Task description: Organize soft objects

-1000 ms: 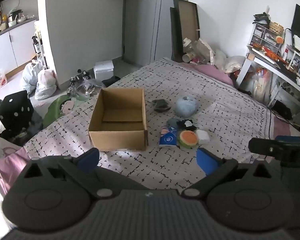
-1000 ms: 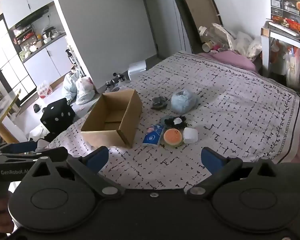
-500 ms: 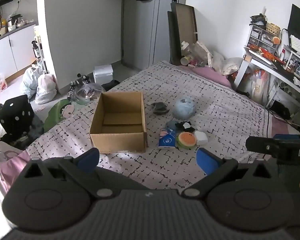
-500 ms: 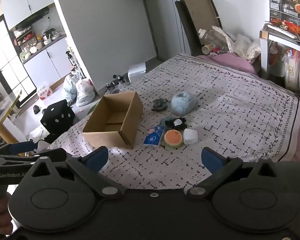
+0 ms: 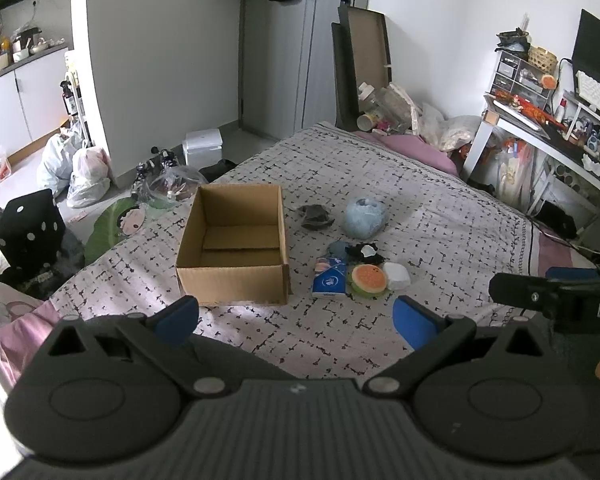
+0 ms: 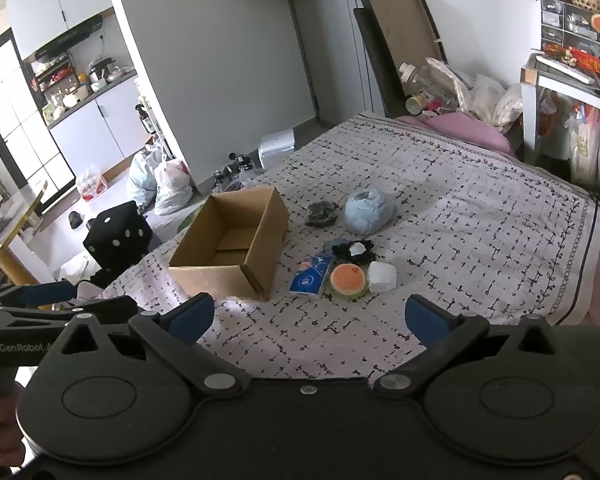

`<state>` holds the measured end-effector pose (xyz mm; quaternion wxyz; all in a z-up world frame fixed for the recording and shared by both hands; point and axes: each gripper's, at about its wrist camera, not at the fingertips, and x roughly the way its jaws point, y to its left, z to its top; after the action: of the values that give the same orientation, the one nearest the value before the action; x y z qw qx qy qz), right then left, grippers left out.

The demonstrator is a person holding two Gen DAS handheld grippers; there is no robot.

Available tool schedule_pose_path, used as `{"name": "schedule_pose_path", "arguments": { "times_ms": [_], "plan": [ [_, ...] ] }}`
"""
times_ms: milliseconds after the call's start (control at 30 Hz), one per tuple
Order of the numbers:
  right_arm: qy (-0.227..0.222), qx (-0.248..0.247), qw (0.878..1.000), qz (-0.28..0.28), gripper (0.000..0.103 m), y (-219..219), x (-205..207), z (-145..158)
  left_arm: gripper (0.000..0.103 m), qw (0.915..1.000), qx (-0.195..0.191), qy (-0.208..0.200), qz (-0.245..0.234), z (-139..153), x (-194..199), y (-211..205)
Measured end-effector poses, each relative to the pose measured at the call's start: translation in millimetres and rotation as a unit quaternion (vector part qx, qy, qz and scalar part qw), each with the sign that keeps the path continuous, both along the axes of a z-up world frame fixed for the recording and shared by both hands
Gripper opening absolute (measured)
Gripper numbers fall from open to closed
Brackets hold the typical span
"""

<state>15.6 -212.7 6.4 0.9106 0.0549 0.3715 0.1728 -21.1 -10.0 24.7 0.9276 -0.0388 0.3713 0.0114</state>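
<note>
A bed (image 5: 440, 216) with a black-on-white patterned cover fills the space ahead of both sets of fingers. On it, ahead of the left gripper (image 5: 296, 316), an open cardboard box (image 5: 233, 244) sits. Right of the box lie a pale blue plush (image 5: 364, 222), a dark cloth (image 5: 315, 216), a blue tissue pack (image 5: 330, 278), an orange round squishy (image 5: 368, 278) and a white foam block (image 5: 396, 275), well beyond the fingertips. The left gripper and the right gripper (image 6: 308, 318) are both spread wide, holding nothing.

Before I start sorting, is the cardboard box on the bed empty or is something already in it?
Empty. The cardboard box stands open-topped, with only its bare bottom flaps visible inside.
</note>
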Motion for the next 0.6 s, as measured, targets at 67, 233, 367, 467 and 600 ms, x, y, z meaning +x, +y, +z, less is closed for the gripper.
{"name": "schedule_pose_path", "arguments": {
  "times_ms": [67,233,367,467,600],
  "plan": [
    [0.001,0.0,1.0,-0.001,0.103,-0.2,0.8,0.4,0.103,1.0,0.003,0.0,0.001,2.0,0.4,1.2],
    [0.001,-0.005,1.0,-0.004,0.103,-0.3,0.5,-0.6,0.103,1.0,0.001,-0.006,-0.004,1.3,-2.3,-2.5],
    [0.003,-0.006,1.0,-0.005,0.103,-1.0,0.6,-1.6,0.103,0.9999,-0.002,-0.006,-0.01,0.7,-0.6,-3.8],
    [0.003,-0.006,1.0,-0.006,0.103,-0.9,1.2,-1.8,0.103,0.9999,-0.002,-0.007,-0.016,0.3,-0.4,-5.5],
    [0.004,-0.008,1.0,-0.007,0.103,-2.3,2.4,-2.4,0.103,0.9997,-0.002,-0.009,-0.021,0.1,-1.1,-7.2]
  ]
}}
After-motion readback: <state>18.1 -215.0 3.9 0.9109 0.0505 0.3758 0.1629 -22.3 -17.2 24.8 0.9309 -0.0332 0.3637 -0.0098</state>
